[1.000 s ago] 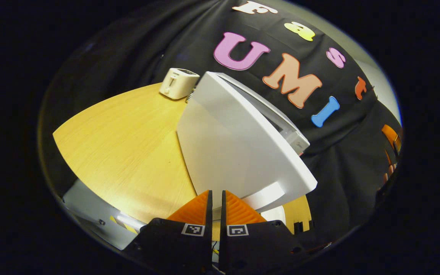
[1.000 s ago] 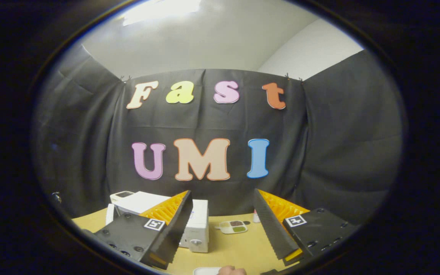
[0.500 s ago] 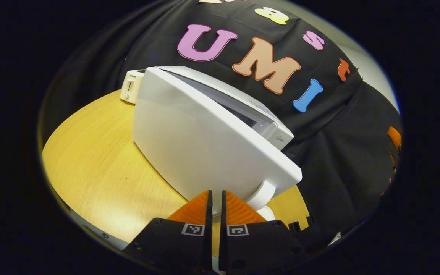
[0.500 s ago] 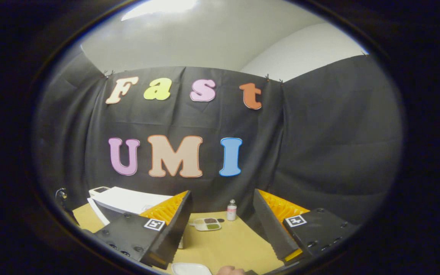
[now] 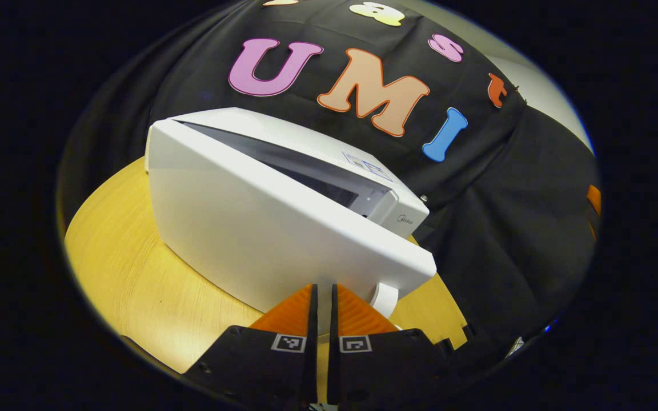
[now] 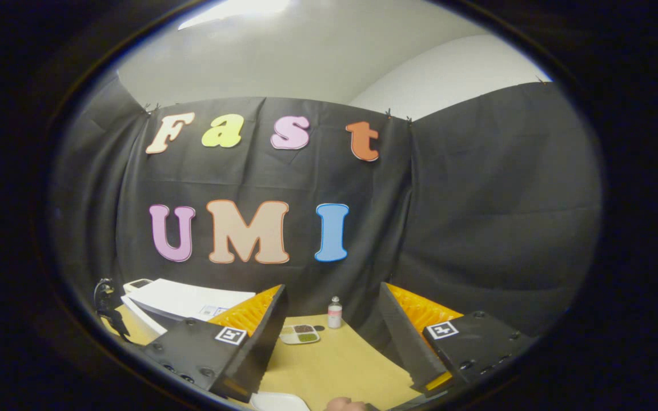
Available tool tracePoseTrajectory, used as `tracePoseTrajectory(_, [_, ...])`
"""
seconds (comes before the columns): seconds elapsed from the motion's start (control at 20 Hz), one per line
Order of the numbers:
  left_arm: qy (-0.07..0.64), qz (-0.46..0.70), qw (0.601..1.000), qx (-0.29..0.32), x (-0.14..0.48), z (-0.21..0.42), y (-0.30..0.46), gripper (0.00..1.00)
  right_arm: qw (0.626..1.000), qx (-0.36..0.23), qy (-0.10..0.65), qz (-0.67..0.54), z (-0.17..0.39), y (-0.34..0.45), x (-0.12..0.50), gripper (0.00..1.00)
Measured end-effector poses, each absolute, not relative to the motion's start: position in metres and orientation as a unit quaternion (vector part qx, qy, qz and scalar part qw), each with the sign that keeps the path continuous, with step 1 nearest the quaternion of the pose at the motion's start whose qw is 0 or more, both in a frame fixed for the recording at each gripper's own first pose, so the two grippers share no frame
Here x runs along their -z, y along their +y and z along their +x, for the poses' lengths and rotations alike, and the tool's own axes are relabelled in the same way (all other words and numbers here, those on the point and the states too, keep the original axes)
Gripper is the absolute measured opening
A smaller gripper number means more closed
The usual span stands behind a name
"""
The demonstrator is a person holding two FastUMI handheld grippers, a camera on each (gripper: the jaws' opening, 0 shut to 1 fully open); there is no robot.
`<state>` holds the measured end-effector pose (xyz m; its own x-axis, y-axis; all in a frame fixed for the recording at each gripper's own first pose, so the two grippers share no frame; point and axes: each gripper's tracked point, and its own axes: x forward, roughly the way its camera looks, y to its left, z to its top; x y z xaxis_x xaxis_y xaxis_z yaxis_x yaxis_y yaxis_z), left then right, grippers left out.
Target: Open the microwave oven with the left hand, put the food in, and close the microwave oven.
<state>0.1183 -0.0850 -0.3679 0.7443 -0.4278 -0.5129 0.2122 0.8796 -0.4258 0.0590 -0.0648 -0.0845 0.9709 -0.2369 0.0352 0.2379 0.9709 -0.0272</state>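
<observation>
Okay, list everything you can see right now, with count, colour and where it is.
microwave: one, white, on the table, door ajar
door: one, white, swung partly out toward the left hand-held gripper
table: one, yellow wood, under the microwave
tray: one, white with dark and green fillings, far on the table
bottle: one, small, white, beside the tray
plate: one, white, near table edge
left hand-held gripper: one, orange and black, shut, at the door's edge
right hand-held gripper: one, orange and black, open, empty
</observation>
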Motion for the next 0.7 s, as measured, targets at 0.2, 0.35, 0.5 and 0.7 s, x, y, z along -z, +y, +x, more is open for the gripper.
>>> tracePoseTrajectory(0.2, [0.305,-0.159,0.920,0.187,0.373,0.136,-0.098,0.07,0.993,0.114,-0.004,0.000,0.068,-0.064,0.094,0.88])
tracePoseTrajectory(0.35, [0.298,-0.143,0.925,0.186,0.376,0.154,-0.102,0.07,0.994,0.109,-0.004,0.001,0.073,-0.062,0.096,0.88])
tracePoseTrajectory(0.5, [0.294,-0.125,0.929,0.185,0.377,0.171,-0.105,0.07,0.995,0.102,-0.005,-0.006,0.076,-0.059,0.096,0.88])
tracePoseTrajectory(0.7, [0.277,-0.098,0.938,0.184,0.375,0.191,-0.106,0.07,0.996,0.088,-0.006,-0.009,0.082,-0.052,0.098,0.88])
